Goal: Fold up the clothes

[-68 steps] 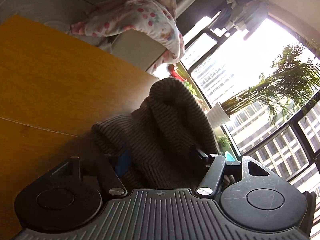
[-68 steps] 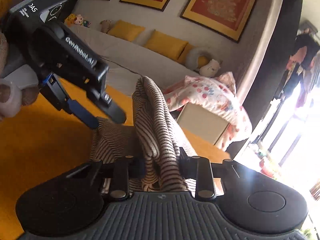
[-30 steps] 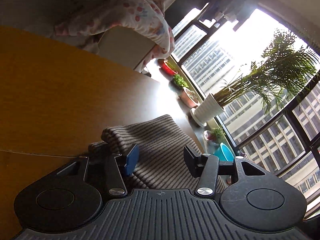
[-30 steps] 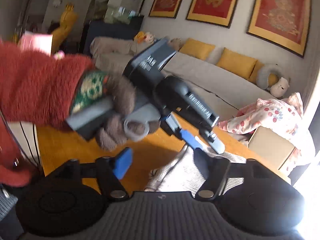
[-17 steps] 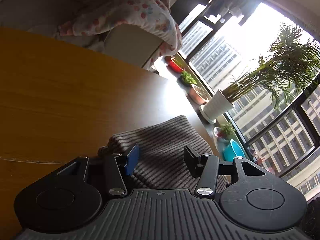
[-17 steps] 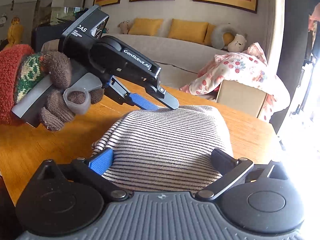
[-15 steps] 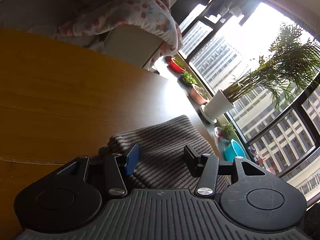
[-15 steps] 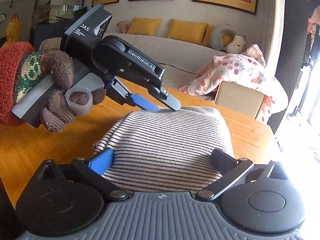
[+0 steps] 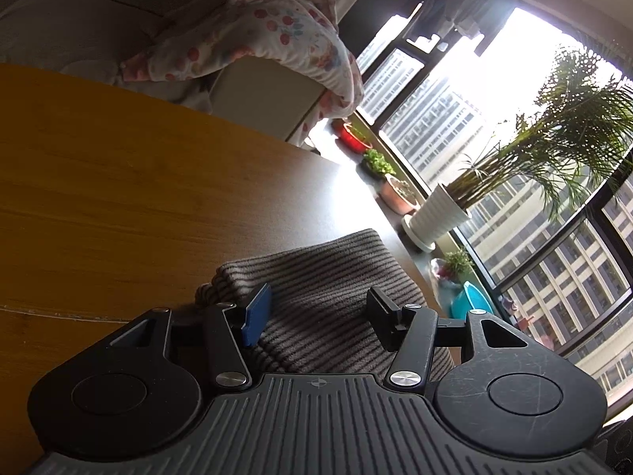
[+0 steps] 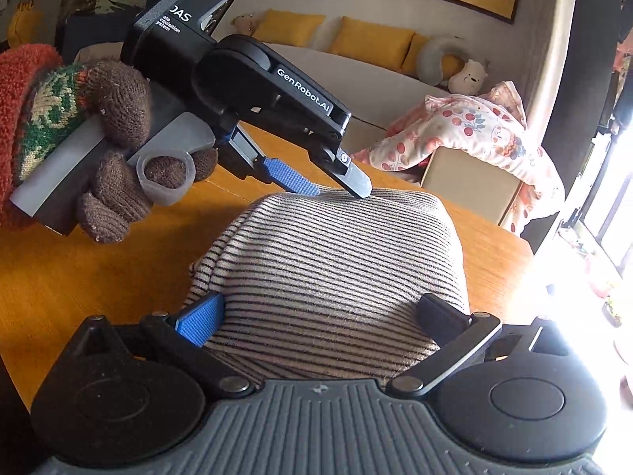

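Note:
A striped knit garment (image 10: 336, 269) lies folded in a thick bundle on the wooden table (image 10: 99, 277). My right gripper (image 10: 320, 314) stands wide open over its near edge, the pads apart from the cloth on both sides. At the bundle's far edge is my left gripper (image 10: 328, 188), held by a hand in a brown knit glove (image 10: 118, 150). Its jaws are opening and its tips rest at the top fold. In the left wrist view the garment (image 9: 316, 277) lies below the left gripper (image 9: 318, 308), and neither pad presses on it.
The table's far edge (image 9: 308, 150) runs near a box draped with a cherry-print blanket (image 10: 474, 134). A couch with yellow cushions (image 10: 368, 43) stands behind. Potted plants (image 9: 435, 217) line the window sill to the right of the table.
The garment, held up earlier by both grippers, now lies folded on the table. My right jaws have spread wide and dropped lower. My left jaws have widened a little.

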`<state>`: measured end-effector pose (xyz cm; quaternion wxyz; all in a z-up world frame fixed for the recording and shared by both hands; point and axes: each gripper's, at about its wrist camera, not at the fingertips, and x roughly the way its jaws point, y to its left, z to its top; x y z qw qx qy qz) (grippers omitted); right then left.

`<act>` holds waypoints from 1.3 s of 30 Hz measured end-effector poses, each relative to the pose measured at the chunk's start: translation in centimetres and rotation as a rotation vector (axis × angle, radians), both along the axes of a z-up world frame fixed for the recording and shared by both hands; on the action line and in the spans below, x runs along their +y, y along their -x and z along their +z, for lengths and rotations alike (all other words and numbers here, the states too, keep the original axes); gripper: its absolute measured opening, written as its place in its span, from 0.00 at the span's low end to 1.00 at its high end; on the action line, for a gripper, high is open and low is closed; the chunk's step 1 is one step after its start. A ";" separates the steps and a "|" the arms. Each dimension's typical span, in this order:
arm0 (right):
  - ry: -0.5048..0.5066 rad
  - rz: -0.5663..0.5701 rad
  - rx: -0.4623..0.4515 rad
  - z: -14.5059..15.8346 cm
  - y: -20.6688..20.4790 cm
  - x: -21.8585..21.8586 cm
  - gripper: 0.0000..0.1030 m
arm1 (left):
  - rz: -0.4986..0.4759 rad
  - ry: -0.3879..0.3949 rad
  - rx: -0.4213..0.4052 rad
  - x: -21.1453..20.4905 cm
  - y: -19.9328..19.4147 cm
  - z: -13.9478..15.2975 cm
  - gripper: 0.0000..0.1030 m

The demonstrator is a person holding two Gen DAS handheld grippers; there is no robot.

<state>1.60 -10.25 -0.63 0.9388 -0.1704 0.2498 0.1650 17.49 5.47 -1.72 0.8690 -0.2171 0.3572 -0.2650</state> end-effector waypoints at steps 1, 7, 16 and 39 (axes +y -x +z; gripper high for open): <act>-0.003 0.000 -0.003 -0.1 0.1 -0.1 1.00 | 0.000 0.012 -0.011 0.0 0.7 0.5 0.69; -0.007 -0.006 -0.014 -0.1 0.2 -0.1 1.00 | -0.098 0.111 -0.048 -0.8 5.3 1.9 0.84; -0.121 0.035 -0.002 2.5 1.8 -4.1 1.00 | -0.138 0.072 -0.062 -1.9 6.6 1.0 0.84; -0.687 -0.180 0.345 4.4 -10.1 -14.3 1.00 | -0.183 0.026 -0.113 -2.3 6.7 0.3 0.85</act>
